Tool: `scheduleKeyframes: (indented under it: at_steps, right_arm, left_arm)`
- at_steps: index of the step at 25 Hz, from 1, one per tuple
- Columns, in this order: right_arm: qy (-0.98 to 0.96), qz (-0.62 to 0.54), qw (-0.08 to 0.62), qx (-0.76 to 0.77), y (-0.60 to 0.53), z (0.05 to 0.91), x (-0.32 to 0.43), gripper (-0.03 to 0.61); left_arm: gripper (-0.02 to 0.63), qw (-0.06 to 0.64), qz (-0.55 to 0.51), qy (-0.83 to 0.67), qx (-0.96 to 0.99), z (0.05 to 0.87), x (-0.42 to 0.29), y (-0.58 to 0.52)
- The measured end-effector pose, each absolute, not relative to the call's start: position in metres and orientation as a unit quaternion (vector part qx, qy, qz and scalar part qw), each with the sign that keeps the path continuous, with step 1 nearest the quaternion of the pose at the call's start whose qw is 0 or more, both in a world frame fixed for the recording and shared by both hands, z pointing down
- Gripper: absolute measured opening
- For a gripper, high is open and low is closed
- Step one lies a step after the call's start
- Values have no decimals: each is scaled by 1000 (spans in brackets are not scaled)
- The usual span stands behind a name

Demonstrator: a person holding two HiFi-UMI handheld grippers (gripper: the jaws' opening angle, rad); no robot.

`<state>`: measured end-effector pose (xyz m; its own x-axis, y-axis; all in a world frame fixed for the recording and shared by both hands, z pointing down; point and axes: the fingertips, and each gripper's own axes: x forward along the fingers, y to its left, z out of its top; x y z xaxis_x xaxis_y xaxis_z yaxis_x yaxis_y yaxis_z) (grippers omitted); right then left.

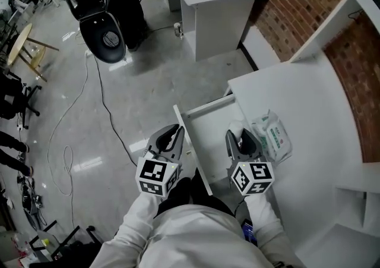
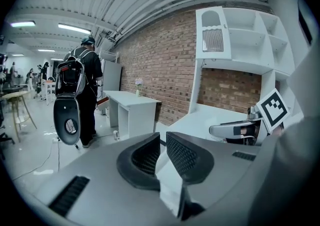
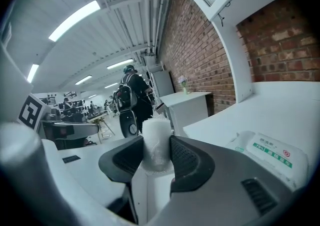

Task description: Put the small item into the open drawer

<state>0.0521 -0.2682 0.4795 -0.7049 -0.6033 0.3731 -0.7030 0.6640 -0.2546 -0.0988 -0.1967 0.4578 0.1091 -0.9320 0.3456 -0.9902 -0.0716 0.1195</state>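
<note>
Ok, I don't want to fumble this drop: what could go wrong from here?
The small white item stands tall between the jaws of the right gripper and might tip on release, landing on the desk by the wipes pack. The left gripper clamps the drawer front; a pull could shift the drawer under it.

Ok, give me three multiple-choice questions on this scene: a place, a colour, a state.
1. Where does the wipes packet lie? A on the floor; B on the white counter; C on a chair.
2. What colour is the small item? A red; B white; C black.
3. The right gripper is: A open and empty; B out of view; C shut on the small item.
Answers: 1 B: it rests on the counter beside the open drawer. 2 B: white between the jaws. 3 C: its pads press the item.
</note>
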Motion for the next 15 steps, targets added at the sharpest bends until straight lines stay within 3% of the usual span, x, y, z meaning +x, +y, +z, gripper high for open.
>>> scheduleKeyframes:
  at_steps: [15]
  right_arm:
    - [-892,232,246,300,-274,581,25,184]
  left_arm:
    - [51,195,108,-685,693,481,-111,-198]
